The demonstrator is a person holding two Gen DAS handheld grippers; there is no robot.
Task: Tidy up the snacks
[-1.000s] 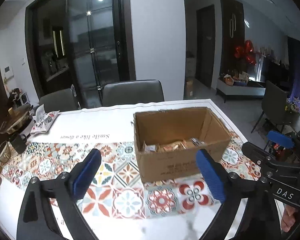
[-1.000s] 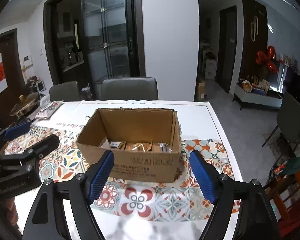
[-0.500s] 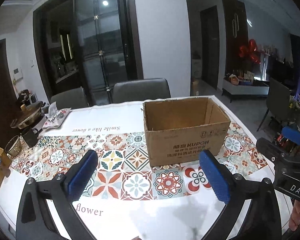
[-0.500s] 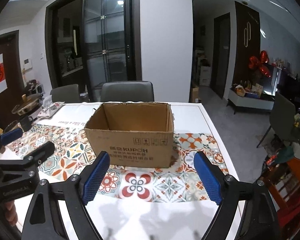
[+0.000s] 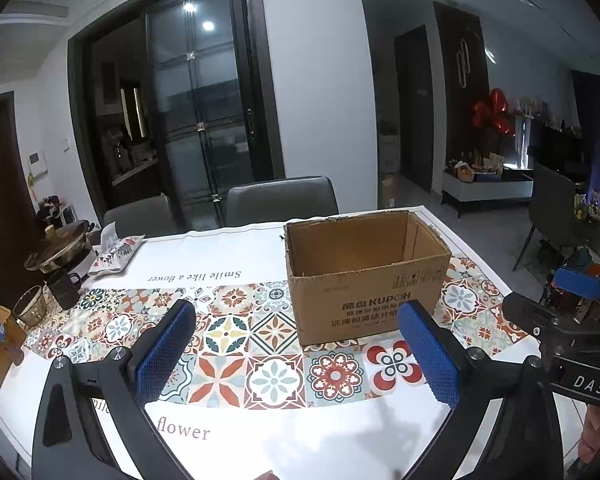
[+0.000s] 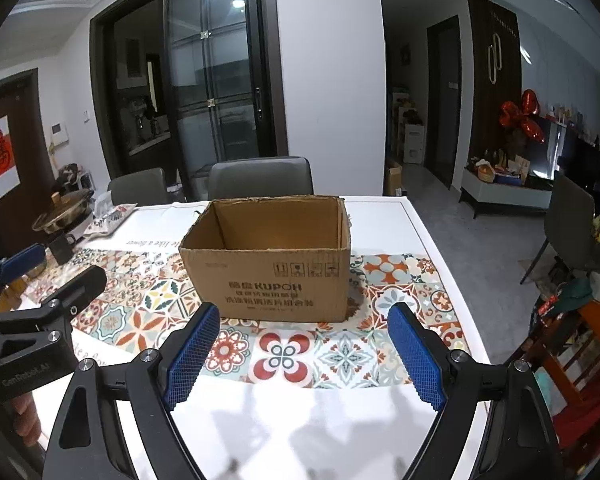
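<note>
Two grippers low over table (image 5: 340, 432), both aimed at cardboard box (image 5: 364, 276). Left gripper (image 5: 300, 344): jaws spread wide, nothing between blue pads (image 5: 164, 344). Right gripper (image 6: 304, 352): jaws likewise wide apart, empty. Box upright, top open, on patterned tile runner (image 5: 228, 336), near table's far right part, well clear of both sets of fingertips. Contents of box hidden from this low angle; snacks cannot be made out. Pot (image 5: 60, 244), dark mug (image 5: 62, 290) and printed pouch (image 5: 116, 252) at table's left end. Two grey chairs (image 5: 280, 200) behind.
</note>
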